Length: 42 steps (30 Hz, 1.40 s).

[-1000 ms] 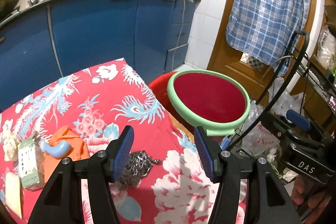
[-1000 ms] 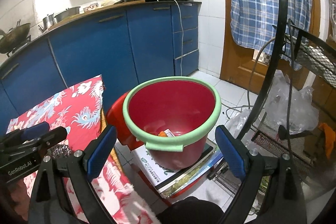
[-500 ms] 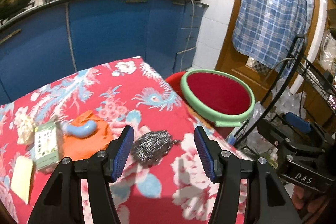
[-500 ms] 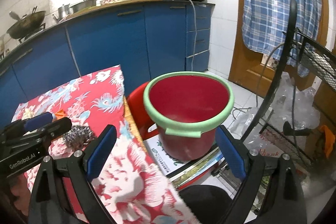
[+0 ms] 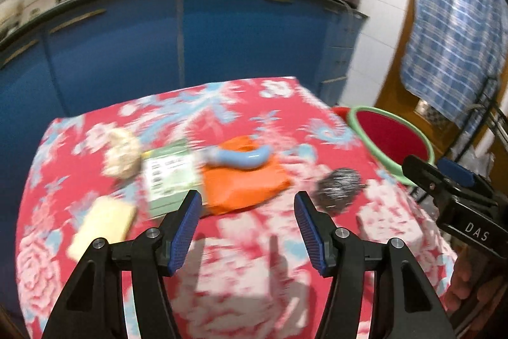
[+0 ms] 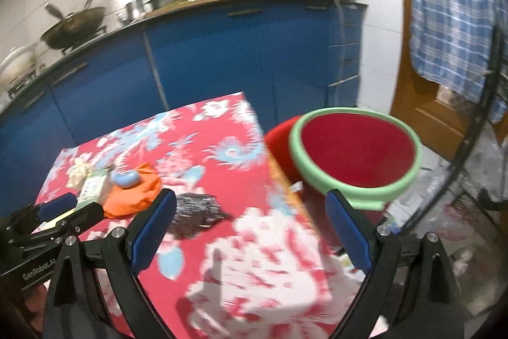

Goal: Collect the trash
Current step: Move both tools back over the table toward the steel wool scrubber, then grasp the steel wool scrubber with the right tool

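Trash lies on a red flowered tablecloth (image 5: pixel 254 259): an orange wrapper (image 5: pixel 244 183) with a light blue curved piece (image 5: pixel 241 159) on it, a green carton (image 5: pixel 170 177), a crumpled pale wad (image 5: pixel 122 153), a yellow block (image 5: pixel 101 226) and a steel scourer (image 5: pixel 338 183). My left gripper (image 5: pixel 247 231) is open and empty, above the cloth just short of the orange wrapper. My right gripper (image 6: pixel 250 234) is open and empty, over the table's right edge; the scourer (image 6: pixel 197 212) lies by its left finger. A red bucket with a green rim (image 6: pixel 355 148) stands right of the table.
Blue kitchen cabinets (image 5: pixel 190 46) run behind the table, with a wok and pots on the counter. A checked cloth (image 6: pixel 451 5) hangs on a wooden door at the right. A black wire rack (image 6: pixel 489 123) with plastic bags stands at the far right.
Both grippers have drawn back and swung left from the bucket toward the table. The trash now lies ahead of the left gripper. Both stay open and empty.
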{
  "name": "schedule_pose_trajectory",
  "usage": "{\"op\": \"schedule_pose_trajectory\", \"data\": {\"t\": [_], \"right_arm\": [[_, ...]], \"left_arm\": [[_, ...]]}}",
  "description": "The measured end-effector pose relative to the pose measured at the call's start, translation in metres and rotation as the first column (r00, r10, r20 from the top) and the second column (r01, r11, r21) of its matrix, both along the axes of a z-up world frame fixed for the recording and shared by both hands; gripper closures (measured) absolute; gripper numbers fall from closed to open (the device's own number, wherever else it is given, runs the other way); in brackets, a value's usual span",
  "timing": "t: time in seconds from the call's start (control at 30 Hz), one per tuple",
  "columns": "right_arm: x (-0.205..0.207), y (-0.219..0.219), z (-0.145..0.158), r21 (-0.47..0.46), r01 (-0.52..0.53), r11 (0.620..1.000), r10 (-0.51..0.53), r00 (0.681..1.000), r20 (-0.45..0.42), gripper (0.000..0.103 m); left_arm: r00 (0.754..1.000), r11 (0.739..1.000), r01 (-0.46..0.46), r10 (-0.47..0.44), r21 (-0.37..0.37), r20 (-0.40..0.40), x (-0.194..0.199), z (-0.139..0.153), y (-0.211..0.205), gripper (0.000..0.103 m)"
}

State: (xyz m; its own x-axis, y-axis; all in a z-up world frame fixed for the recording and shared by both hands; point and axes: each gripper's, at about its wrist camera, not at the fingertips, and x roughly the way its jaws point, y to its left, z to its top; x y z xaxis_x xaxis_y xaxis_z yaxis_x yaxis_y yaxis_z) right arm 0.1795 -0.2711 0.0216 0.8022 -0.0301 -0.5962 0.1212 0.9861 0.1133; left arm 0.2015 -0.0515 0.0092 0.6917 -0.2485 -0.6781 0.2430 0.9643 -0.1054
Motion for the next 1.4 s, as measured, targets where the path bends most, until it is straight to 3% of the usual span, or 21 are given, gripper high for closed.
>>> {"op": "schedule_pose_trajectory", "data": {"t": [0.17,0.37,0.77,0.9,1.0,1.07,1.13,1.17,1.27,1.33,1.37,1.4], "right_arm": [[0.019,0.039,-0.005,-0.029,-0.088,0.996,0.088,0.996,-0.022,0.009],[0.032,0.062,-0.019,-0.088,-0.095,0.992,0.090,0.994,-0.058,0.009],[0.057,0.057,-0.048,-0.072,-0.063,0.995,0.051,0.985,-0.163,0.009],[0.060,0.057,-0.054,-0.042,-0.075,0.996,0.065,0.980,-0.187,0.010],[0.060,0.055,-0.053,-0.027,-0.083,0.996,0.076,0.980,-0.186,0.019],[0.059,0.056,-0.052,-0.028,-0.090,0.996,0.084,0.981,-0.177,0.031],[0.058,0.057,-0.052,-0.042,-0.092,0.995,0.083,0.981,-0.175,0.052],[0.057,0.058,-0.051,-0.052,-0.093,0.994,0.083,0.982,-0.172,0.054],[0.054,0.061,-0.049,-0.071,-0.105,0.992,0.092,0.982,-0.163,0.062],[0.052,0.059,-0.048,-0.060,-0.107,0.992,0.096,0.982,-0.161,0.064],[0.052,0.058,-0.048,-0.056,-0.106,0.993,0.096,0.982,-0.163,0.065],[0.050,0.056,-0.048,-0.049,-0.103,0.994,0.093,0.982,-0.163,0.066]], "left_arm": [[0.996,0.995,-0.094,0.094,-0.015,-0.006,-0.001,-0.003,0.045,0.039],[0.985,0.986,-0.166,0.165,-0.016,-0.040,0.002,-0.012,0.080,0.038],[0.975,0.979,-0.205,0.205,0.005,-0.087,0.014,-0.037,0.105,0.038],[0.974,0.976,-0.217,0.219,0.026,-0.059,0.013,-0.042,0.104,0.038],[0.976,0.977,-0.212,0.214,0.034,-0.050,0.014,-0.042,0.102,0.038],[0.974,0.975,-0.220,0.221,0.039,-0.047,0.015,-0.042,0.103,0.038],[0.974,0.974,-0.223,0.224,0.026,-0.043,0.014,-0.042,0.105,0.038],[0.974,0.975,-0.222,0.223,0.023,-0.040,0.014,-0.043,0.106,0.039],[0.974,0.967,-0.223,0.227,0.121,-0.024,0.015,-0.045,0.100,0.062],[0.979,0.970,-0.199,0.203,0.143,-0.018,0.014,-0.044,0.097,0.073],[0.981,0.970,-0.191,0.195,0.151,-0.013,0.013,-0.043,0.096,0.083],[0.983,0.970,-0.181,0.185,0.160,-0.010,0.012,-0.043,0.094,0.102]]}}
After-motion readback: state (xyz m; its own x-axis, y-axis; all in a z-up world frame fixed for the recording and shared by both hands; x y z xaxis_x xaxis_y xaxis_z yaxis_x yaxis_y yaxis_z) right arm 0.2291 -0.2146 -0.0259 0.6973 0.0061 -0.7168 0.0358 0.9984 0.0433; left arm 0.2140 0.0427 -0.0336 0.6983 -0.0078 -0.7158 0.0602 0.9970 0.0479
